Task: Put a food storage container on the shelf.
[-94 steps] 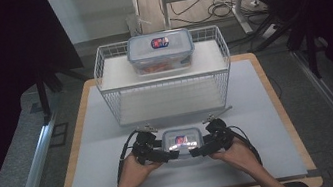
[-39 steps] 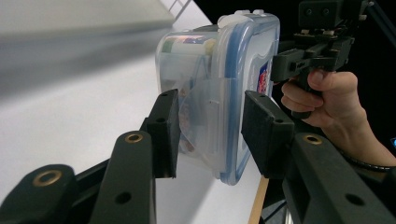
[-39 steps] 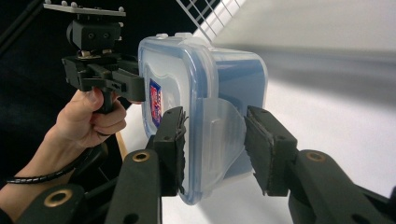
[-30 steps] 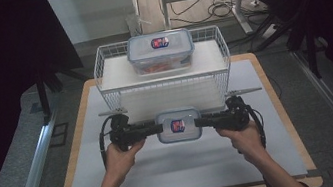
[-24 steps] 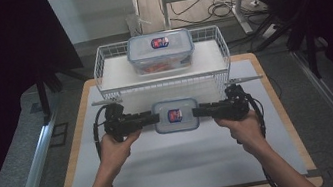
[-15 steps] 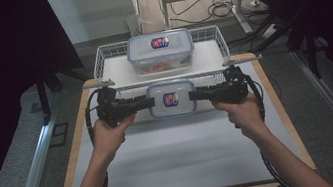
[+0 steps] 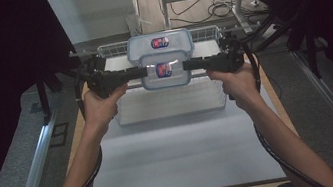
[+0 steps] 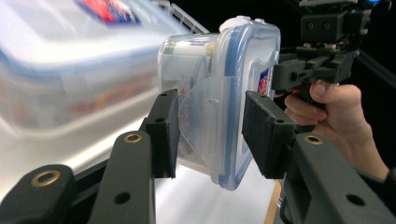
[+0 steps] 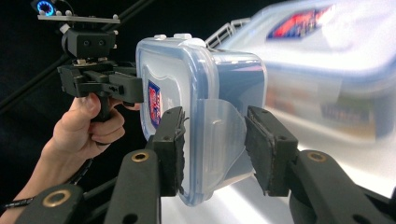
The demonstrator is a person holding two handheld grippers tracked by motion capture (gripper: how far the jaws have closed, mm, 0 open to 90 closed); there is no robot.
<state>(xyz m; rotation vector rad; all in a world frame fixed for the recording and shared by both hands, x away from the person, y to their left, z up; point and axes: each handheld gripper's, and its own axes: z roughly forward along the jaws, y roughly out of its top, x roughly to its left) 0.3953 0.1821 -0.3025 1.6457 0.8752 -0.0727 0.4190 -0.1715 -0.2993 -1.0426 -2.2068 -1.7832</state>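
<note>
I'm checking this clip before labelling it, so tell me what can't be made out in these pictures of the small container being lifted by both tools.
- Contents of the small container, left gripper view: latch flap and cloudy walls hide them.
- Large container, right gripper view: blurred, label unreadable.
- Wire basket, high view: containers, left tool and right tool cover most of it.
- Table's near edge, high view: cut off by forearms and frame.

The desk [image 7: 184, 156] is a wooden board with a pale rim showing along its near, left and right edges. A white mat [image 7: 178, 147] covers almost all of its top, from the near edge back to the far end. At the far end, standing on the mat, is a white wire basket [image 7: 166, 104], turned upside down so its flat base faces up. On that base, at the far side, rests a clear lidded container [image 7: 160, 43] with a blue-rimmed lid and a red-and-blue label.
</note>
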